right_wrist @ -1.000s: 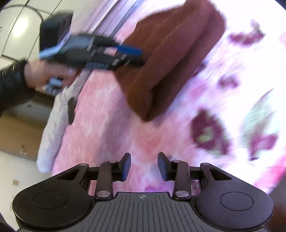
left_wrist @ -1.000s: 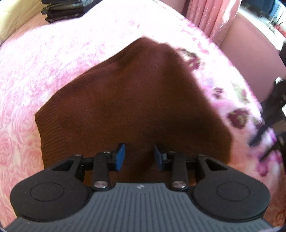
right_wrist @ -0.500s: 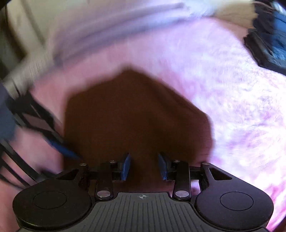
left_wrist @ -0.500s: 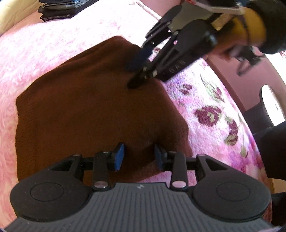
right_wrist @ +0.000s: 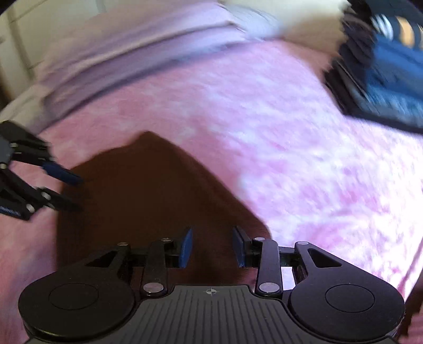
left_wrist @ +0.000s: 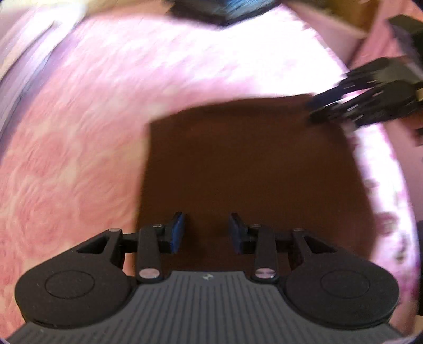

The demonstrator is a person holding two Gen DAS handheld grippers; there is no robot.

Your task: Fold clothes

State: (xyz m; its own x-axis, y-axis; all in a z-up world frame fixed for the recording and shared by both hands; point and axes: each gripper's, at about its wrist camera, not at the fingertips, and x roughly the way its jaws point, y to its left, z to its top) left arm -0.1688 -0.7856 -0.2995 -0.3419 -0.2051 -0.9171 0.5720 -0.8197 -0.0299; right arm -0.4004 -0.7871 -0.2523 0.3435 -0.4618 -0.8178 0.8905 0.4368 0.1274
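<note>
A folded brown knit garment [left_wrist: 251,169] lies flat on the pink bedspread [left_wrist: 74,148]. My left gripper [left_wrist: 207,230] hovers open over its near edge, with nothing between the blue pads. In the right wrist view the same brown garment [right_wrist: 148,195] fills the lower middle, and my right gripper [right_wrist: 211,246] stands open above its near corner. Each gripper shows in the other's view: the right gripper [left_wrist: 314,111] at the garment's far right corner, the left gripper [right_wrist: 75,190] at its left edge, jaws apart. Both views are motion-blurred.
A stack of dark folded clothes [right_wrist: 383,79] sits on the bed at the far right, and shows again as the dark stack [left_wrist: 224,10] at the top of the left view. Pale bedding [right_wrist: 132,47] runs along the far side. Open pink bedspread surrounds the garment.
Both cameras swung round and now face the garment from its near side. The right gripper drew back from the garment's middle to its far right corner. Both stayed open.
</note>
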